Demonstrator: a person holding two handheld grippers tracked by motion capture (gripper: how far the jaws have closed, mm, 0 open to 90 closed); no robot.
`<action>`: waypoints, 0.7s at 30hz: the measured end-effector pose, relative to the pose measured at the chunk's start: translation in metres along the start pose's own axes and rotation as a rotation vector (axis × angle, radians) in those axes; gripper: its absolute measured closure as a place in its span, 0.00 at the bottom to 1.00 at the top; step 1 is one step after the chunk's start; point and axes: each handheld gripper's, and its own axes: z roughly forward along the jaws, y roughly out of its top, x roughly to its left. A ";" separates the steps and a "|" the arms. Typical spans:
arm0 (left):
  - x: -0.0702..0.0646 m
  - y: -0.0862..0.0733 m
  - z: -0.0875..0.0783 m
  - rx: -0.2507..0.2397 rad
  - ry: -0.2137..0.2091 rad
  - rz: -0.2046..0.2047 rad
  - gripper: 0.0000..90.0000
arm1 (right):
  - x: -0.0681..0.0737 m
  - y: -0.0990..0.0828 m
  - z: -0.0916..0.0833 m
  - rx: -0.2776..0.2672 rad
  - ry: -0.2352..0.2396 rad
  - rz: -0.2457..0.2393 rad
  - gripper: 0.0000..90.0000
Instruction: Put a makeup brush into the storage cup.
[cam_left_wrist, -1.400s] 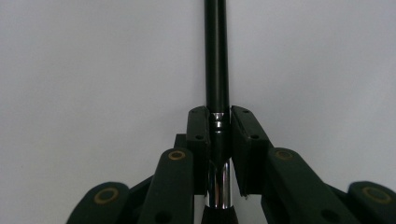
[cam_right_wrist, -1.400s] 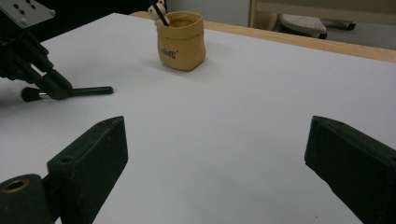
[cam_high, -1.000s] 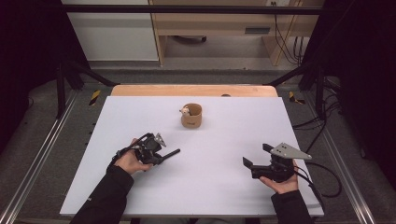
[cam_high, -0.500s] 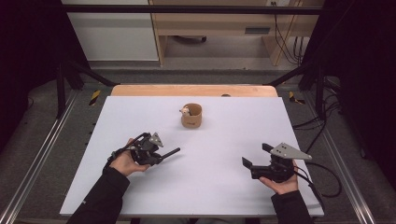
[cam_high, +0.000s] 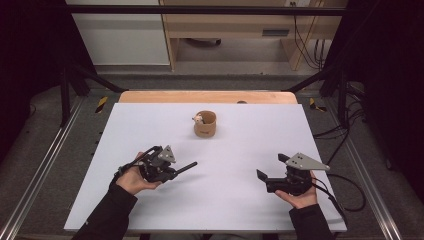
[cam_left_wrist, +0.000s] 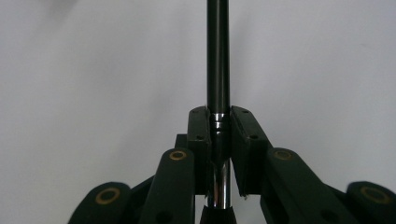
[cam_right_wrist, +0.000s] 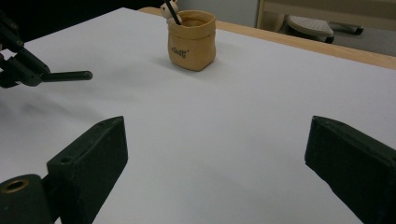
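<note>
Two jaws of the left gripper (cam_left_wrist: 219, 140) are clamping a thin black pen (cam_left_wrist: 218, 60) near its chrome band, so it's sticking out level over the white bench (cam_high: 240, 200). Right gripper (cam_high: 268, 176) is sitting released with nothing between its jaws, near the bench's front edge. Farther back, a small tan pouch (cam_high: 205, 124) is standing upright with another pen poking out.

Black pen (cam_high: 184, 167), tan pouch (cam_high: 205, 125) w/ dark lettering, white table (cam_high: 240, 200)
</note>
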 end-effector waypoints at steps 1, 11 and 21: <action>-0.001 0.000 0.000 -0.006 -0.002 -0.001 0.87 | 0.001 0.001 0.001 0.002 0.001 -0.005 0.07; -0.015 0.006 -0.006 -0.052 -0.014 0.032 0.87 | 0.012 0.009 0.005 0.007 0.022 -0.045 0.07; -0.024 0.011 -0.010 -0.084 -0.042 0.053 0.87 | 0.022 0.018 0.010 0.014 0.046 -0.083 0.07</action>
